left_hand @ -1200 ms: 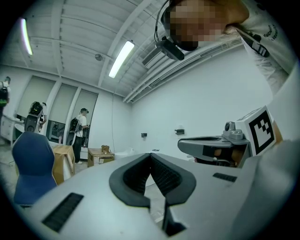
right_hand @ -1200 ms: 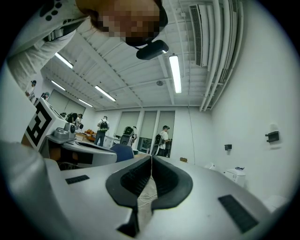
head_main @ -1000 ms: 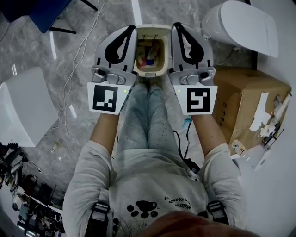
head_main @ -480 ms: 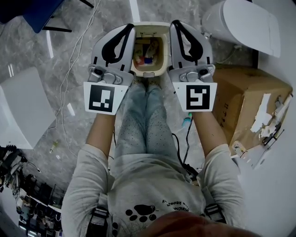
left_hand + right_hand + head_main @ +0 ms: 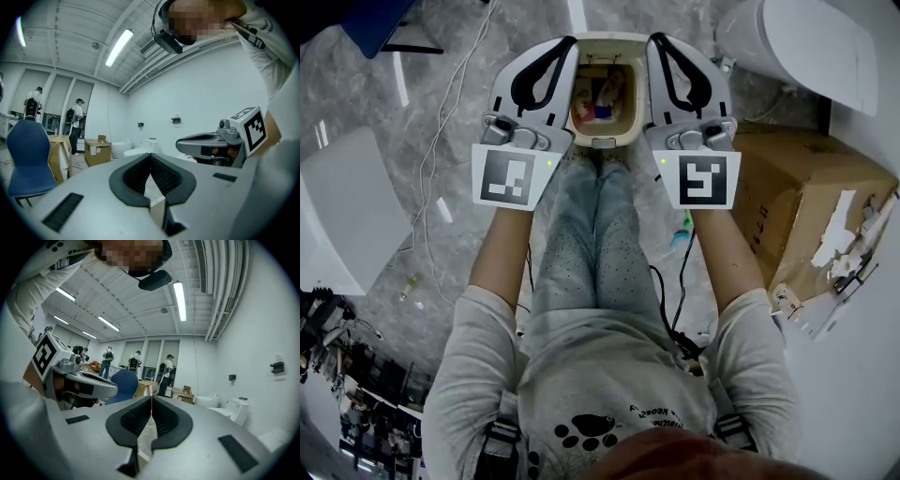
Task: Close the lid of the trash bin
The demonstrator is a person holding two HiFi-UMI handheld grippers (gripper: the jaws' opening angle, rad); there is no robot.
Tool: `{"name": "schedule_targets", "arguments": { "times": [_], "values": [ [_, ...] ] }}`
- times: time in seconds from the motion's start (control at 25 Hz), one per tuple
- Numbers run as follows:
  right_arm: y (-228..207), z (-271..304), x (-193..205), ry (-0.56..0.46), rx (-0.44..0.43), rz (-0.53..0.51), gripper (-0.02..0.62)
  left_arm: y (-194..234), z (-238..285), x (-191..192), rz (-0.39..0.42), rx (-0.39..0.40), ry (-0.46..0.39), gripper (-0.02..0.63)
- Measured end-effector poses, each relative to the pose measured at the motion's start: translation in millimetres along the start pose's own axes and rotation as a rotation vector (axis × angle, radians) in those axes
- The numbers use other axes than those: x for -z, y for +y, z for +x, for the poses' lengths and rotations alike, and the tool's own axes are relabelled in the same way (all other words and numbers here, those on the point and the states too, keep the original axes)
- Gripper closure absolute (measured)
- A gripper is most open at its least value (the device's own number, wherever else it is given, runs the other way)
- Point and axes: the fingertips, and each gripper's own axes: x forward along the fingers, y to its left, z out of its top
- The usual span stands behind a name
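The cream trash bin (image 5: pixel 623 49) stands open on the floor in front of the person's knees, with bits of rubbish showing inside. I cannot make out its lid for certain; a small tab (image 5: pixel 602 142) sits at the near rim. My left gripper (image 5: pixel 566 43) hangs over the bin's left rim and my right gripper (image 5: pixel 655 40) over its right rim, both pointing level. In the left gripper view the jaws (image 5: pixel 151 155) are shut with nothing between them. The right gripper (image 5: pixel 151 398) is shut and empty too.
A cardboard box (image 5: pixel 797 206) stands close at the right, with a white toilet (image 5: pixel 797 47) behind it. Cables (image 5: pixel 441 141) trail over the grey floor at the left, near a white panel (image 5: pixel 337 216). A blue chair (image 5: pixel 123 383) and several people stand across the room.
Both grippers have sunk toward the bin, staying side by side and shut. The bin sits a little higher in the head view.
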Motion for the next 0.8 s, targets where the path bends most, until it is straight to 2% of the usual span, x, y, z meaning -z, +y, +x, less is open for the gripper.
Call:
{"name": "schedule_targets", "arguments": {
  "times": [0.12, 0.32, 0.56, 0.8],
  "values": [
    [-5.0, -4.3, 25.7, 0.009, 0.014, 0.028, 0.561, -3.1, 16.8, -14.7, 0.043, 0.017, 0.038, 0.586],
    [-5.7, -7.6, 58.9, 0.018, -0.009, 0.045, 0.561, -2.8, 25.3, -4.0, 0.043, 0.038, 0.049, 0.586],
    [-3.0, 9.9, 48.6, 0.041, -0.045, 0.004, 0.561, 0.1, 32.1, 16.3, 0.049, 0.049, 0.081, 0.586],
    [-3.1, 13.2, 62.2, 0.068, -0.063, -0.005, 0.561, 0.5, 35.6, 32.1, 0.055, 0.059, 0.113, 0.586]
  ]
}}
